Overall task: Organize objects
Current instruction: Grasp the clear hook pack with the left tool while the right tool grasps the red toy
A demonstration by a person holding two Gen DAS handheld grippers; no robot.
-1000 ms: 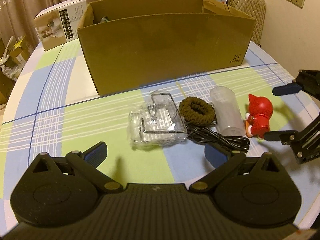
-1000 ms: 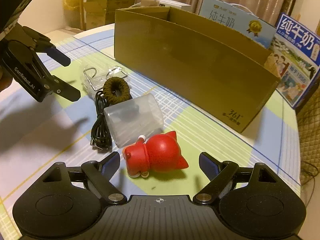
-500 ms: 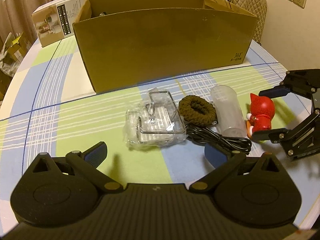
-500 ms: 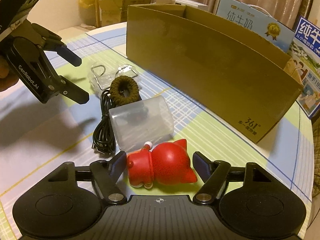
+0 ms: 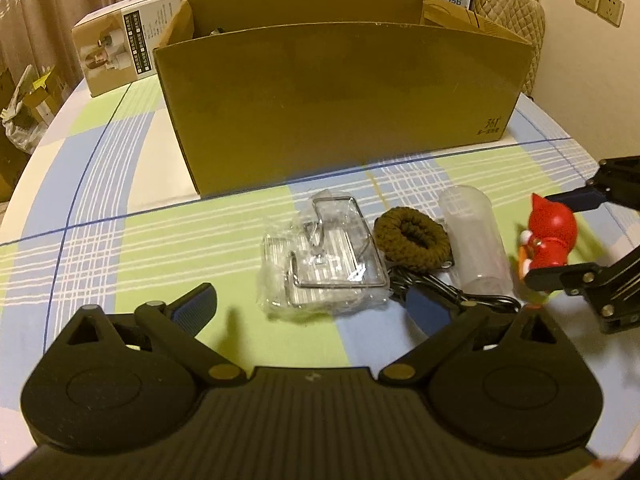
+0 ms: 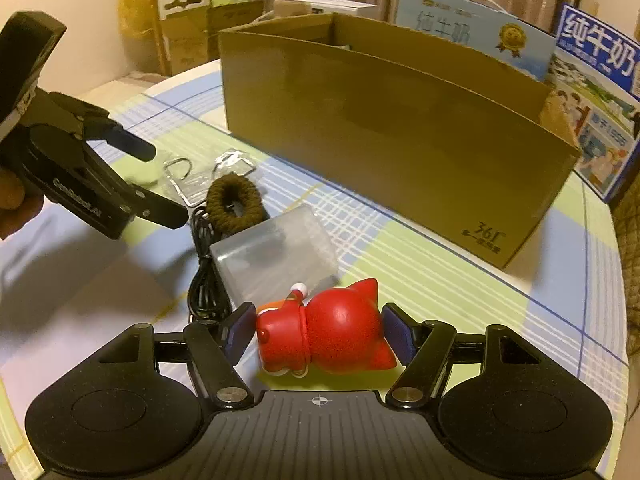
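A red toy figure (image 6: 328, 332) lies on its side on the checked tablecloth, between the pads of my right gripper (image 6: 320, 330), which is shut on it; it also shows at the right of the left wrist view (image 5: 550, 236). My left gripper (image 5: 312, 304) is open and empty, just short of a clear plastic bag with a wire hook (image 5: 324, 256). A brown hair tie (image 5: 412, 236), a clear plastic cylinder (image 5: 474, 244) and a black cable (image 5: 452, 296) lie in a row beside the bag. A large open cardboard box (image 5: 340, 100) stands behind them.
A white product box (image 5: 124, 36) stands at the back left of the round table. Blue milk cartons (image 6: 592, 100) stand behind the cardboard box. A padded chair (image 5: 516, 12) is behind the table's far right. The table edge curves close on the right.
My right gripper has moved forward around the red toy and its jaws have closed onto it. My left gripper has stayed open and has barely moved.
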